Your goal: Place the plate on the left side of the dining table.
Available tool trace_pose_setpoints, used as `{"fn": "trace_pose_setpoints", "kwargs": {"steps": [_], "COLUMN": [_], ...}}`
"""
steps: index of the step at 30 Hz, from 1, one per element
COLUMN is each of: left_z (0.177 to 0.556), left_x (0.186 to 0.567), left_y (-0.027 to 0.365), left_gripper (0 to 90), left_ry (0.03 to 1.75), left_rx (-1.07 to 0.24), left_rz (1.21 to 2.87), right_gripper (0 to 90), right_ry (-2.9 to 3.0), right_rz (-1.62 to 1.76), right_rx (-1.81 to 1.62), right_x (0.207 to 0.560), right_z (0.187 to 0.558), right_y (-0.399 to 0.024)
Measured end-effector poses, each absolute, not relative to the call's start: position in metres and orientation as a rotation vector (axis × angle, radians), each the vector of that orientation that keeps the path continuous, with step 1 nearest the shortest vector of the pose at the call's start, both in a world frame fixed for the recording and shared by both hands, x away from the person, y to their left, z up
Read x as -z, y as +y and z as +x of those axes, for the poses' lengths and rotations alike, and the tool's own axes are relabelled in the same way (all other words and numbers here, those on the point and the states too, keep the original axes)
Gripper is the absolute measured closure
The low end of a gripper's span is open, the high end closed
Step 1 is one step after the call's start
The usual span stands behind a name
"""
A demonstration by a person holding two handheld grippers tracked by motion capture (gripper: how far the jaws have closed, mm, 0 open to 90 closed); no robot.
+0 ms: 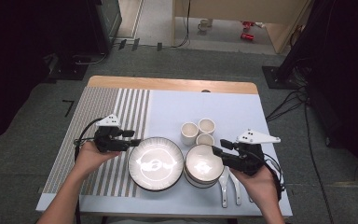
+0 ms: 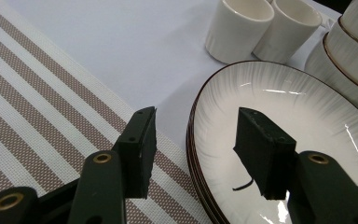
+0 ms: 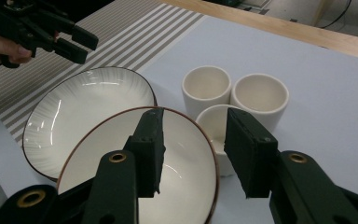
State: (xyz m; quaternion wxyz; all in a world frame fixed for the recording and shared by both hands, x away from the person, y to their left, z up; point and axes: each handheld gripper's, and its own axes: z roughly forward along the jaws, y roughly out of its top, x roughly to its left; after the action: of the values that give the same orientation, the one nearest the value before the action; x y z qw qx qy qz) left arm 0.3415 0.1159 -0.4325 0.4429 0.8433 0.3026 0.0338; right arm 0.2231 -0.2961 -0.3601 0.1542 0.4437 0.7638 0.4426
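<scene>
Looking down from the high view: left gripper (image 1: pixel 134 142) held at the left rim of the plate (image 1: pixel 155 163), right gripper (image 1: pixel 217 152) at the right rim of the stacked bowls (image 1: pixel 204 165), plate and bowls side by side near the table's (image 1: pixel 177 105) front edge, three cups (image 1: pixel 198 131) clustered just behind the bowls, white spoons (image 1: pixel 229 185) lying under the right hand (image 1: pixel 261 184), striped mat (image 1: pixel 100 135) under the left hand (image 1: pixel 89 156); jaw gaps too small to judge from here. Riding along the left gripper view: jaws half apart and straddling the plate's dark rim, one pad over the mat, the other over the plate's white face, pads not pressing, so gripping nothing; more than one rim edge visible, so plates stacked; two cups behind, bowl stack at the right edge. Seen in the right gripper view: jaws likewise half apart, one pad over the top bowl's inside, the other outside its rim toward the nearest cup, nothing clamped; left gripper visible far off at the plate's far rim.
</scene>
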Motion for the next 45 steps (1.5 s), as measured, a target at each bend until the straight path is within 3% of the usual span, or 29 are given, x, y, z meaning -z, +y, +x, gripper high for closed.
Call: {"fn": "trace_pose_setpoints", "kwargs": {"steps": [45], "left_z": [0.337], "left_x": [0.433], "left_y": [0.11], "left_gripper": [53.2], "left_ry": [0.7], "left_rx": [-0.112], "left_rz": [2.083], "right_gripper": [87.3], "right_ry": [2.312], "right_rz": [1.049], "right_rx": [-1.319], "right_x": [0.378], "right_z": [0.2], "right_y": [-0.219]}}
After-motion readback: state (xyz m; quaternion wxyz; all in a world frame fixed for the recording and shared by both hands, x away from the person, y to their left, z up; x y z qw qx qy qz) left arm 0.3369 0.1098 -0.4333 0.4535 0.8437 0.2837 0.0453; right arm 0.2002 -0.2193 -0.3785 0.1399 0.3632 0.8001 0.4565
